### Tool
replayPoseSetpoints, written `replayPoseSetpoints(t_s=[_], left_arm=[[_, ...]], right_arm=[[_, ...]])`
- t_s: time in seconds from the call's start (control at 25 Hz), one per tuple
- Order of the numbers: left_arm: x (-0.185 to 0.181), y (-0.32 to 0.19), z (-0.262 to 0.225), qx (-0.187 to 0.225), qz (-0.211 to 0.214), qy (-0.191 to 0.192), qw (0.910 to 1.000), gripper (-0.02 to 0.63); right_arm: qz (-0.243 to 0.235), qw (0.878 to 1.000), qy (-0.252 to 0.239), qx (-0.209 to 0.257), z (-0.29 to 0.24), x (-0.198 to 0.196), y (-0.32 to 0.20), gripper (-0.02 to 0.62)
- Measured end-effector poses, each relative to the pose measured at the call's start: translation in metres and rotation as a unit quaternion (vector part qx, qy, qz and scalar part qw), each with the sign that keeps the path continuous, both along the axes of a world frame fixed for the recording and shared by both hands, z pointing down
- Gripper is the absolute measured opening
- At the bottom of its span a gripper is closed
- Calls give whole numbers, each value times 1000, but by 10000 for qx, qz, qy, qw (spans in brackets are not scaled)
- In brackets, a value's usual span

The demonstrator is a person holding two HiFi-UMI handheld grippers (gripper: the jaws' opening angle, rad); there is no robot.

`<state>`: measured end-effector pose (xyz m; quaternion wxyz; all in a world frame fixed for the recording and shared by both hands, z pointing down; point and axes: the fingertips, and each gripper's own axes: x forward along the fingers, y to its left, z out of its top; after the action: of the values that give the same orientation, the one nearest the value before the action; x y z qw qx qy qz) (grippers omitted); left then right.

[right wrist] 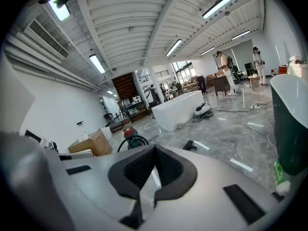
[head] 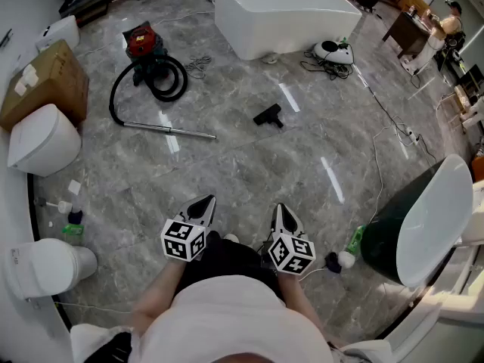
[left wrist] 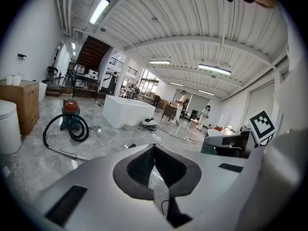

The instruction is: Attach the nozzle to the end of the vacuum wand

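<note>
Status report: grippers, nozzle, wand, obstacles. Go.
Left gripper and right gripper both shut, empty. Nozzle on floor, apart from wand tip, not attached. No obstacle seen on the way.

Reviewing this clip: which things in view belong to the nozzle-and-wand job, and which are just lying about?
Belong to the job:
- nozzle, loose on the floor
- vacuum wand, lying apart from it
- hose and vacuum cleaner
- left gripper and right gripper, both shut, empty

Just lying about:
- bathtub
- cardboard box
- toilet
- green bottle
</note>
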<state>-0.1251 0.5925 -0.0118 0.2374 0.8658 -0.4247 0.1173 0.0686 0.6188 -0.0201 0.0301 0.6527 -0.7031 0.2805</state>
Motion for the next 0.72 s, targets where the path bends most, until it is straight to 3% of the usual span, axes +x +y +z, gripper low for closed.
replayPoseSetpoints(t_s=[0.24, 0.44, 0.72], left_arm=[[-2, 6, 4, -43, -17, -8, 10000, 9], [-1, 9, 5, -61, 2, -49, 10000, 9], [-7, 9, 2, -51, -156, -15, 9999, 9]], right_arm=[[60, 9999, -66, -80, 6, -1, 6, 15], [26, 9989, -430, 162, 0, -2, 6, 15], [-11, 9984, -570, 28, 8, -10, 4, 15]])
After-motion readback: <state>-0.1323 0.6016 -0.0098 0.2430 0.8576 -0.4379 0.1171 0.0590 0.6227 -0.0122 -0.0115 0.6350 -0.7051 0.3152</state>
